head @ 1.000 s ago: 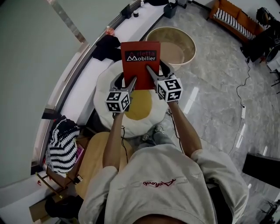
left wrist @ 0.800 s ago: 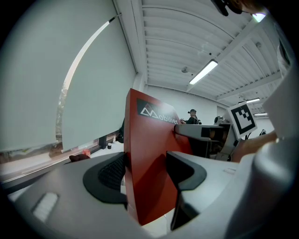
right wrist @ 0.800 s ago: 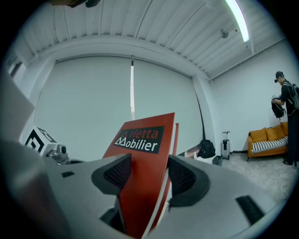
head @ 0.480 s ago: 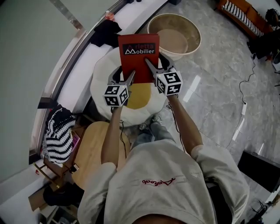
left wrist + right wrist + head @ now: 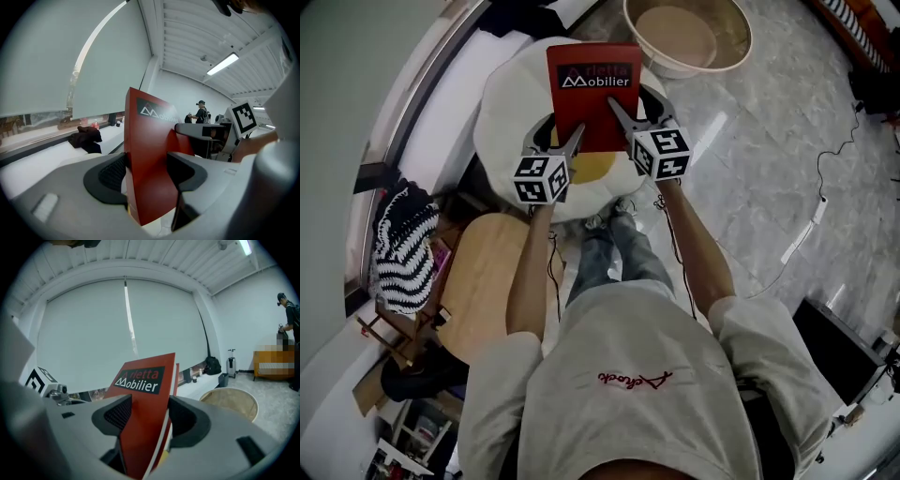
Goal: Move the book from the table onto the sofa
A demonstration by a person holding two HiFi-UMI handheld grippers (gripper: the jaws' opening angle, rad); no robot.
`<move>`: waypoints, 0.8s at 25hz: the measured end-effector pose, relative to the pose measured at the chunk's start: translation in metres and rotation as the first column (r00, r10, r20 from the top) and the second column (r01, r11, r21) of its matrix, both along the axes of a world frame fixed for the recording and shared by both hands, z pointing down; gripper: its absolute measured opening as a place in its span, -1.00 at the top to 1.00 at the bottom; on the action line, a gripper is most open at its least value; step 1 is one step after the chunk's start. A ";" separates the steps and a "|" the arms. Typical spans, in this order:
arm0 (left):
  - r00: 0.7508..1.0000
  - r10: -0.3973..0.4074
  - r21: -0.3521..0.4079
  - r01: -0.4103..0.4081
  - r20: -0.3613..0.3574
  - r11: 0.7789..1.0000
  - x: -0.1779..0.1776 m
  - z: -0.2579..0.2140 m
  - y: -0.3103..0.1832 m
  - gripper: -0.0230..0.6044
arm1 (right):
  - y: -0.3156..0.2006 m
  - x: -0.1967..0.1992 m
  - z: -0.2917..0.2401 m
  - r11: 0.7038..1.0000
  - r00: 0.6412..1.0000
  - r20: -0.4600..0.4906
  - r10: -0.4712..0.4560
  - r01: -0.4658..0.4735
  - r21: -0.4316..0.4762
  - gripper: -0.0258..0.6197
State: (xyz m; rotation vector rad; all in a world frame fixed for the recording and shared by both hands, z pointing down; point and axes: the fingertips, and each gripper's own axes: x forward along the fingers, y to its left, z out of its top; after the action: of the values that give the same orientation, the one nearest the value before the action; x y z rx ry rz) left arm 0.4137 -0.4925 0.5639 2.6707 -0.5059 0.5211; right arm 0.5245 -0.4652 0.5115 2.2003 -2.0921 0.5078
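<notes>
The red book (image 5: 592, 94) with "Mobilier" on its cover is held up between both grippers, over the round white sofa cushion (image 5: 506, 103) with a yellow middle. My left gripper (image 5: 562, 141) is shut on the book's lower left edge, and my right gripper (image 5: 630, 108) is shut on its lower right edge. In the left gripper view the book (image 5: 150, 154) stands edge-on between the jaws of the left gripper (image 5: 147, 173). In the right gripper view its cover (image 5: 143, 394) fills the gap between the jaws of the right gripper (image 5: 147, 416).
A round wooden table (image 5: 483, 281) lies behind the cushion at my lower left, with a black-and-white striped item (image 5: 398, 248) beside it. A beige round tub (image 5: 689, 33) stands beyond the cushion. A cable (image 5: 806, 225) runs over the marble floor at right.
Both grippers have carried the book forward, away from the wooden table. The white cushion now lies directly under the book and closer to me.
</notes>
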 end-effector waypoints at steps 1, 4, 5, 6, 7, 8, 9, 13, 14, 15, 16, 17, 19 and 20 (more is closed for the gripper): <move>1.000 -0.004 -0.009 0.004 0.006 1.000 -0.001 0.007 0.000 0.10 | -0.001 0.000 0.007 1.000 1.000 0.007 -0.003 0.003 -0.008 0.15; 1.000 -0.013 -0.036 0.014 0.025 0.999 -0.004 0.028 0.003 0.10 | -0.001 -0.002 0.030 0.999 1.000 0.028 -0.010 0.011 -0.034 0.15; 0.999 -0.016 -0.046 0.017 0.032 0.999 -0.005 0.036 0.004 0.10 | -0.001 -0.003 0.038 0.999 0.999 0.036 -0.011 0.012 -0.044 0.15; 0.999 -0.018 -0.055 0.020 0.038 0.998 -0.006 0.044 0.005 0.10 | 0.000 -0.004 0.047 0.999 0.999 0.043 -0.010 0.013 -0.052 0.15; 0.999 -0.020 -0.064 0.023 0.043 0.998 -0.008 0.051 0.006 0.10 | 0.001 -0.005 0.055 0.998 0.999 0.050 -0.010 0.013 -0.060 0.15; 0.999 -0.021 -0.073 0.025 0.049 0.997 -0.009 0.059 0.008 0.10 | 0.002 -0.006 0.063 0.998 0.998 0.057 -0.009 0.013 -0.069 0.15; 0.998 -0.022 -0.084 0.027 0.055 0.996 -0.011 0.067 0.011 0.10 | 0.004 -0.008 0.072 0.997 0.998 0.063 -0.010 0.015 -0.079 0.15; 0.996 -0.024 -0.133 0.036 0.087 0.991 -0.017 0.100 0.025 0.10 | 0.016 -0.012 0.107 0.991 0.996 0.093 -0.014 0.026 -0.131 0.15; 0.995 -0.026 -0.144 0.039 0.093 0.989 -0.018 0.108 0.029 0.10 | 0.018 -0.013 0.116 0.989 0.995 0.101 -0.012 0.027 -0.143 0.15; 0.995 -0.028 -0.155 0.043 0.098 0.987 -0.020 0.117 0.032 0.10 | 0.021 -0.014 0.126 0.988 0.994 0.108 -0.010 0.027 -0.154 0.15; 0.994 -0.031 -0.165 0.048 0.102 0.985 -0.023 0.125 0.035 0.10 | 0.024 -0.017 0.135 0.986 0.993 0.114 -0.009 0.028 -0.164 0.15; 0.994 -0.034 -0.174 0.053 0.106 0.983 -0.026 0.133 0.039 0.10 | 0.027 -0.020 0.144 0.984 0.993 0.120 -0.010 0.031 -0.173 0.15; 0.992 -0.043 -0.193 0.064 0.115 0.979 -0.035 0.147 0.048 0.10 | 0.034 -0.028 0.159 0.981 0.991 0.130 -0.016 0.041 -0.191 0.15; 0.992 -0.046 -0.203 0.070 0.120 0.977 -0.039 0.154 0.053 0.10 | 0.037 -0.032 0.165 0.979 0.991 0.134 -0.020 0.047 -0.200 0.15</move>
State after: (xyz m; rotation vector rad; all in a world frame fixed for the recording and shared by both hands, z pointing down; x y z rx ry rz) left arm 0.3752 -0.4398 0.7177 2.4313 -0.5303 0.6746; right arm 0.4929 -0.4278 0.6769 2.0663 -2.0298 0.8450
